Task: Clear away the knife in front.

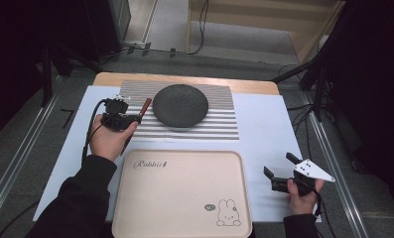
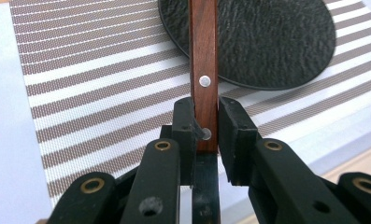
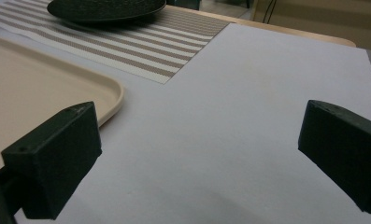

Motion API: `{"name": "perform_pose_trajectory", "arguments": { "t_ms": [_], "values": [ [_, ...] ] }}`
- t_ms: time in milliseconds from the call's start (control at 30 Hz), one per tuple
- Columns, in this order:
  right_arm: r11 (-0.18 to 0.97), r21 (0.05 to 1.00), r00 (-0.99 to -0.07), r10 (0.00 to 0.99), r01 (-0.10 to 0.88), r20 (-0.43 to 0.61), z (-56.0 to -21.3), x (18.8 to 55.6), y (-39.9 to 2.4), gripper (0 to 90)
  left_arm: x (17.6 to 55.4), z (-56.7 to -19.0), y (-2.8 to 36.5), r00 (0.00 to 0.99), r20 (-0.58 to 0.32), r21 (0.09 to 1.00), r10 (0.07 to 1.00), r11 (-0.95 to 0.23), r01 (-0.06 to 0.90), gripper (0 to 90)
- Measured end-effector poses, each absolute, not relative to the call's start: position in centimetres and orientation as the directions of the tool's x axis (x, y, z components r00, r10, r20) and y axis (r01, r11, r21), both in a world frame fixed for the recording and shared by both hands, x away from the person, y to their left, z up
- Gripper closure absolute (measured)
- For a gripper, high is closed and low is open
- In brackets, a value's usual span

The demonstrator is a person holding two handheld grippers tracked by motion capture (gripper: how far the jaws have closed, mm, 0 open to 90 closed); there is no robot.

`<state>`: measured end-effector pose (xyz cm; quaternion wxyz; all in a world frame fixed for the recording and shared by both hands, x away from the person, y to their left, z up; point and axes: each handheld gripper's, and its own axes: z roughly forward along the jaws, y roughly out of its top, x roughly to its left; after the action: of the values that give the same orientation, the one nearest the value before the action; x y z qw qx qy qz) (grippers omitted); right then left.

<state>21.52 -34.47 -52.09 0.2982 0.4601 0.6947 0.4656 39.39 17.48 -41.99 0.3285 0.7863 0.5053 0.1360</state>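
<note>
On the left side of the bench point(image 1: 264, 129) we've got the left tongs point(image 1: 133, 119) pinching a wooden handle point(image 1: 144, 106), reddish-brown with two shiny rivets. In the left gripper view the handle point(image 2: 203, 70) sits right between the two black jaws, clamped near its lower end, and runs straight up over the edge of the dark plate point(image 2: 276, 42). We can't tell what's on the other end of that handle, since it's hidden behind the jaws.

The plate point(image 1: 180, 104) is round, dark and rough-textured, and it rests on a striped placemat point(image 1: 219, 124) at the far middle of the bench. The handle is just beside the plate's left edge, held above the mat.

Closer to us there's a beige tray point(image 1: 184, 198) with "Rabbit" written on it and a little bunny drawn in the corner. Nothing's lying on it.

Over on the right, the right tongs point(image 1: 279, 171) are spread wide with nothing between them, hovering low over the white sheet near the tray's right side. In the right gripper view we see the tray's rounded corner point(image 3: 110, 98) on the left, and the placemat point(image 3: 141, 46) and plate point(image 3: 106, 9) farther off.
</note>
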Motion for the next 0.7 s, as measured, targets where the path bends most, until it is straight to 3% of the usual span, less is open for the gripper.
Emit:
{"name": "perform_pose_trajectory", "arguments": {
  "t_ms": [700],
  "values": [
    [0.141,0.921,-0.397,0.918,0.362,0.016,-52.1,21.5,-34.5,0.0,33.0,-43.6,19.0,0.456,-0.208,0.67,0.865,-0.214,0.711,76.6]
  ]
}}
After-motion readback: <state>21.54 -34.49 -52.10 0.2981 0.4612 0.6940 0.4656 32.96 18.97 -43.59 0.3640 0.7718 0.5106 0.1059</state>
